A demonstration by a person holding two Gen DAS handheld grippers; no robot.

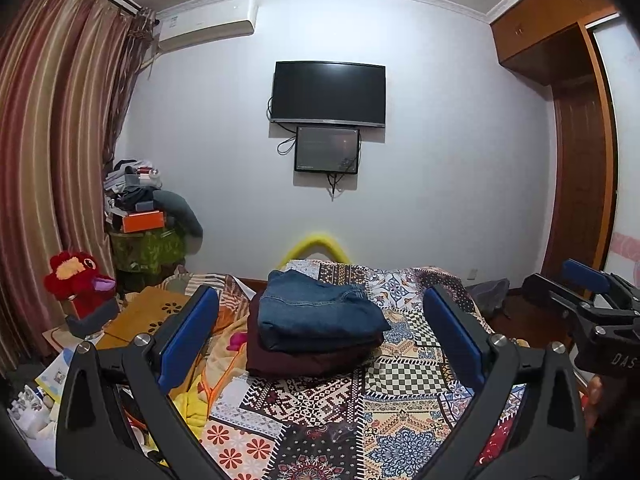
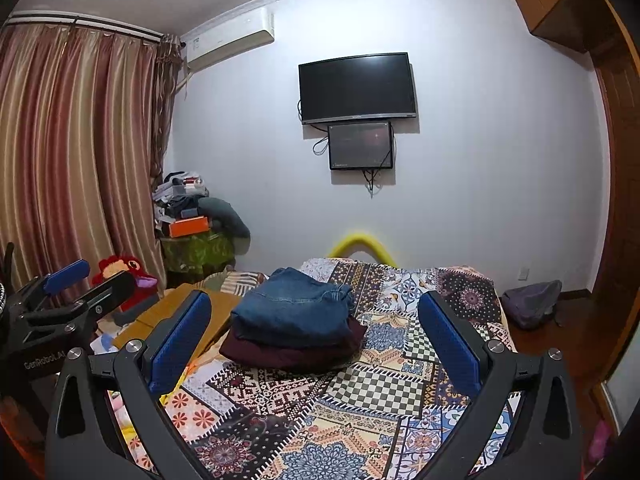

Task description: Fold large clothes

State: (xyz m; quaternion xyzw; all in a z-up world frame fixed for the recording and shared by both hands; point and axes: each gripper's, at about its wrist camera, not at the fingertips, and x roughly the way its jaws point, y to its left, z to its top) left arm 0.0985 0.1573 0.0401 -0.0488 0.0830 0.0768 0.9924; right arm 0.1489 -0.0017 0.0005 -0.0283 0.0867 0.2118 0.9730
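Folded blue jeans point(image 1: 320, 312) lie on top of a folded dark maroon garment point(image 1: 304, 360) on the patterned bedspread point(image 1: 384, 420). The same stack shows in the right wrist view, jeans point(image 2: 292, 312) over maroon point(image 2: 288, 354). My left gripper point(image 1: 320, 332) is open and empty, held above the bed short of the stack. My right gripper point(image 2: 314, 336) is open and empty too, also short of the stack. The right gripper shows at the right edge of the left wrist view point(image 1: 584, 296), and the left gripper at the left edge of the right wrist view point(image 2: 72, 284).
A wooden board point(image 1: 144, 312) and a red plush toy point(image 1: 76, 280) lie left of the bed, with a cluttered stand point(image 1: 144, 224) behind. A yellow cloth point(image 1: 200, 392) lies at the bed's left edge. A grey bag point(image 2: 532, 304) sits on the floor at right.
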